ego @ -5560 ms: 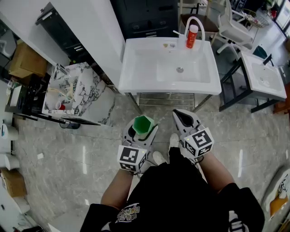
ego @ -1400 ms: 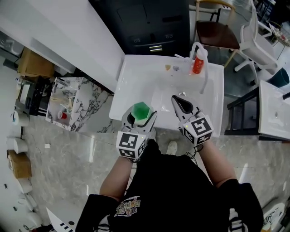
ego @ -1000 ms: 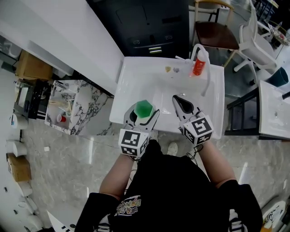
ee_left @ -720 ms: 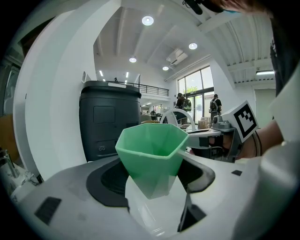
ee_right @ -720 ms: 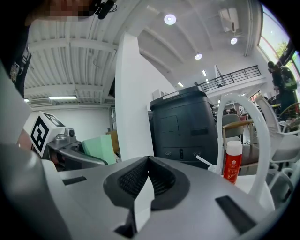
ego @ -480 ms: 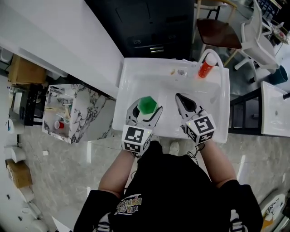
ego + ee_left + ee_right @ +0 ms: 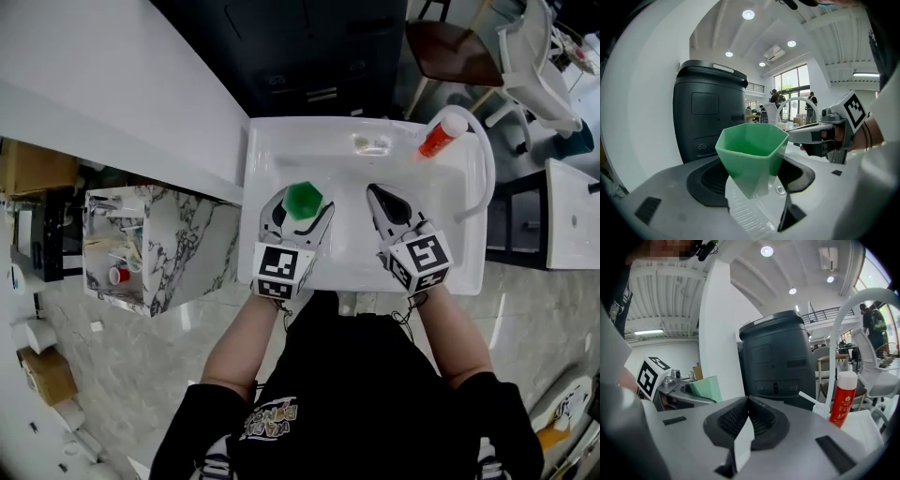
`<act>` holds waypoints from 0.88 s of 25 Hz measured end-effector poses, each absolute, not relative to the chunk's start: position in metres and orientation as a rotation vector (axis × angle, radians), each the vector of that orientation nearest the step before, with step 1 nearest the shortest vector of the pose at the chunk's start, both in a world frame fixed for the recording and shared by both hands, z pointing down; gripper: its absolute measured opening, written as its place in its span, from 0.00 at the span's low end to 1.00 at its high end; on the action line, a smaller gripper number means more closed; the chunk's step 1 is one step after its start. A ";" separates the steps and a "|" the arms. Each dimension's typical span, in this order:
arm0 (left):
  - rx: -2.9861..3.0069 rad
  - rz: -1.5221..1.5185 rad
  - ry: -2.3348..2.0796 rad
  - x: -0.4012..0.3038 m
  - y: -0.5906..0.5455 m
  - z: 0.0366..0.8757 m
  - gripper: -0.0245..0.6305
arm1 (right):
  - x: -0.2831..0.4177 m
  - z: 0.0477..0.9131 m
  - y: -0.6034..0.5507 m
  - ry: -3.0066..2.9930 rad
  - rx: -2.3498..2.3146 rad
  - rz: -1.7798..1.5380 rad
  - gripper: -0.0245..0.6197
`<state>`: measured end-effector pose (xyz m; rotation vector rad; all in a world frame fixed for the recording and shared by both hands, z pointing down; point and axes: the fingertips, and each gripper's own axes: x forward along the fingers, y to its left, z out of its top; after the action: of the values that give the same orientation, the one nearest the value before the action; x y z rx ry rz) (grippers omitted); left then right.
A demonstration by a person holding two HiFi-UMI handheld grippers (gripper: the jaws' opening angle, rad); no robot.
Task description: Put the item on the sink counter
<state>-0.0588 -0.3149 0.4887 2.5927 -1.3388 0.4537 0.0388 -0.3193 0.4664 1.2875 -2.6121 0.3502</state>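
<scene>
A green faceted cup point(image 7: 303, 199) is clamped upright between the jaws of the left gripper point(image 7: 298, 212), just left of centre in the head view, over the left part of the white sink point(image 7: 258, 159). Whether the cup touches the sink cannot be told. The right gripper point(image 7: 380, 199) is held beside it, right of centre, its jaws pressed together with nothing between them. A red bottle point(image 7: 438, 139) with a white cap is seen at the sink's far rim, upper right, beside the arched white faucet point(image 7: 486, 174).
</scene>
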 end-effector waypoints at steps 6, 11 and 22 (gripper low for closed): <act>2.615 0.475 -1.314 -0.069 -0.354 0.508 0.50 | 0.037 0.482 -0.337 -2.553 1.340 0.388 0.12; 2.624 0.490 -1.302 -0.074 -0.384 0.524 0.50 | 0.040 0.491 -0.347 -2.508 1.384 0.415 0.12; 2.664 0.541 -1.290 -0.072 -0.442 0.558 0.50 | 0.061 0.511 -0.358 -2.399 1.473 0.478 0.12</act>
<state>-0.0718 -0.4416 0.5583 2.6643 -1.2905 0.5413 0.0612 -0.3576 0.5106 1.4731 -2.3992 0.4782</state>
